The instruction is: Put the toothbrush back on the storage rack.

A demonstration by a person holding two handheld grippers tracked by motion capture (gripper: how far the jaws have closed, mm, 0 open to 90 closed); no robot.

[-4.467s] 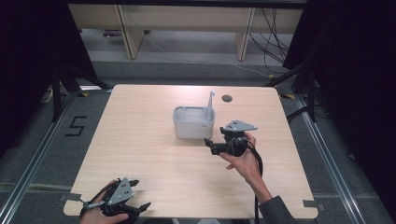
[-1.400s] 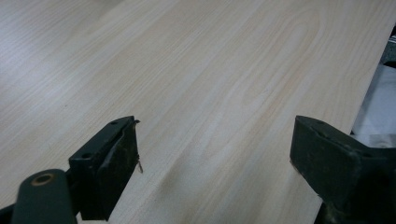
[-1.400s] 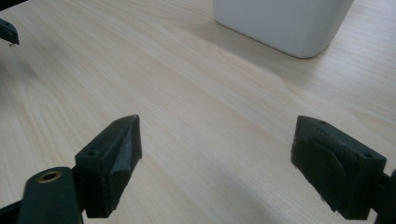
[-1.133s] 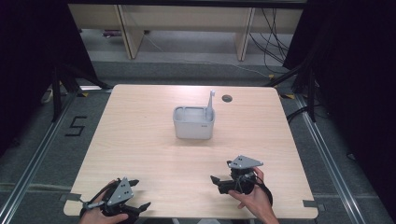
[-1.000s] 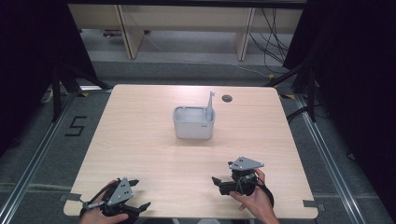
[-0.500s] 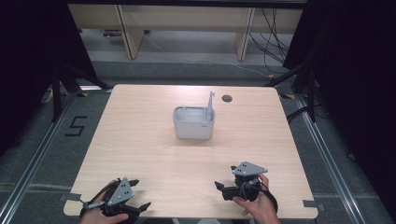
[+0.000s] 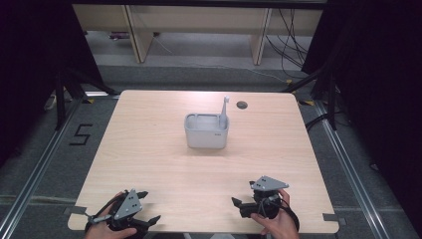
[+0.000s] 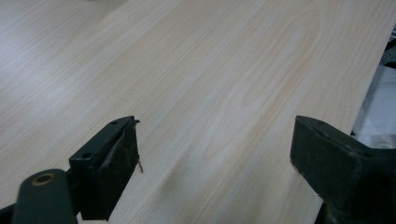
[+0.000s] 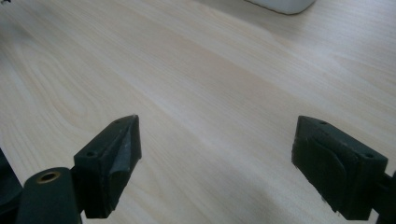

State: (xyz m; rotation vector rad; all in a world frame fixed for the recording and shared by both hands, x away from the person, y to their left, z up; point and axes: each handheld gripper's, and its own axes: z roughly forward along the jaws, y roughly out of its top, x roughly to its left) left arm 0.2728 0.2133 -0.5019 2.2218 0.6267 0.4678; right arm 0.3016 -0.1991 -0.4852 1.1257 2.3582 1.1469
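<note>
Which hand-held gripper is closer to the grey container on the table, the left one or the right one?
Right. The right hand-held gripper sits at the near edge, just right of the grey container; the left hand-held gripper lies farther off, near-left.

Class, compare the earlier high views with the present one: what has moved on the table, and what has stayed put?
The right tool drew back from beside the grey container to the table's near edge, jaws open and empty. The left tool, the container and the stick standing in it stayed where they were.
</note>
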